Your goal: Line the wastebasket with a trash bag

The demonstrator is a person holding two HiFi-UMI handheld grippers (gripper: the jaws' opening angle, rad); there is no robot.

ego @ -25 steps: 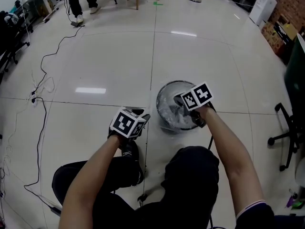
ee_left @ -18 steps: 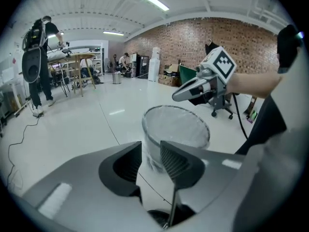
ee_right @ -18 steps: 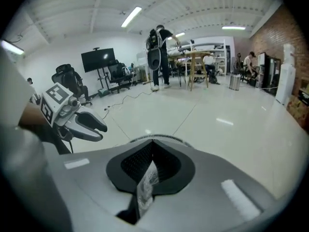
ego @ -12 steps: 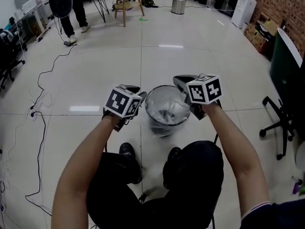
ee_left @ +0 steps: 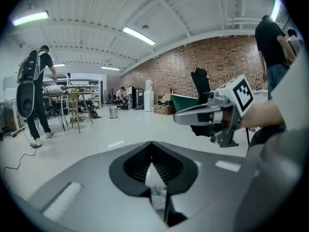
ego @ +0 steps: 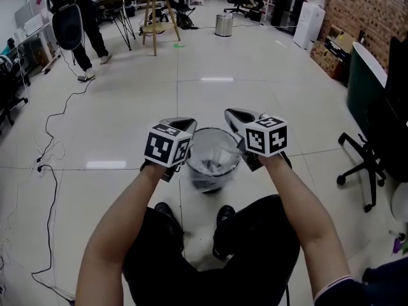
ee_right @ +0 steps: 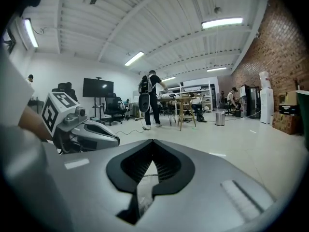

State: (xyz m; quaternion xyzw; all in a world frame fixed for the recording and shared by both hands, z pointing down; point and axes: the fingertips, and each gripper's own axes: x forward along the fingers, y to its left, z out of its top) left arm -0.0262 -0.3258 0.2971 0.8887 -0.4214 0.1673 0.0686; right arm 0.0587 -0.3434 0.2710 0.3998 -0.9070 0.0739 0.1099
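On the glossy white tile floor (ego: pixel 121 116), with a brick wall (ego: pixel 373 8) and chair (ego: pixel 368 107) at right, the basket (ego: pixel 207 185) stands before the person's shoes (ego: pixel 160 210), the bag (ego: pixel 213 159) inside it, below the left tool (ego: pixel 185 122) and right tool (ego: pixel 233 114), both shut, seemingly on nothing.

Bright ceiling strip lights (ee_right: pixel 220 21); glare patches on glossy floor (ego: pixel 217 79); fisheye edges dark, warped.
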